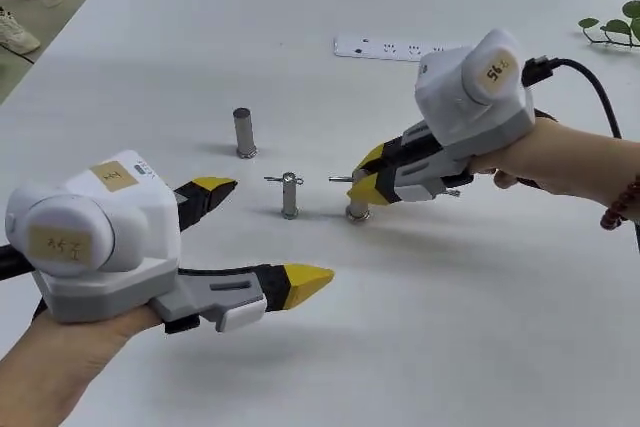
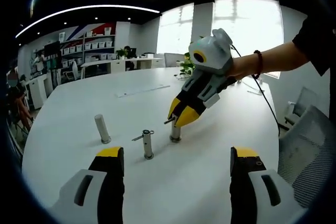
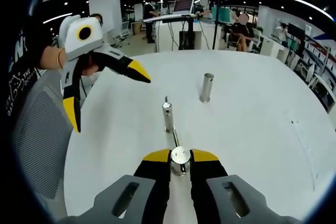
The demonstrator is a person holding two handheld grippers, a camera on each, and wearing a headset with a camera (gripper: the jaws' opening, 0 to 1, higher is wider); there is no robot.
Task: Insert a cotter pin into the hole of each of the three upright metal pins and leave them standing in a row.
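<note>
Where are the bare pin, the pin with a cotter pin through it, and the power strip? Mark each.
bare pin (image 1: 243, 130): head view, middle of its shaft.
pin with a cotter pin (image 1: 290, 199): head view, shaft below the cotter pin.
power strip (image 1: 385, 48): head view, middle of its white top.

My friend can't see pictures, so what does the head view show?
The right gripper pinches the top of an upright silver metal pin on a white table, a thin cotter pin poking out. The middle pin has its cotter; the far pin is bare. The left gripper is open.
</note>
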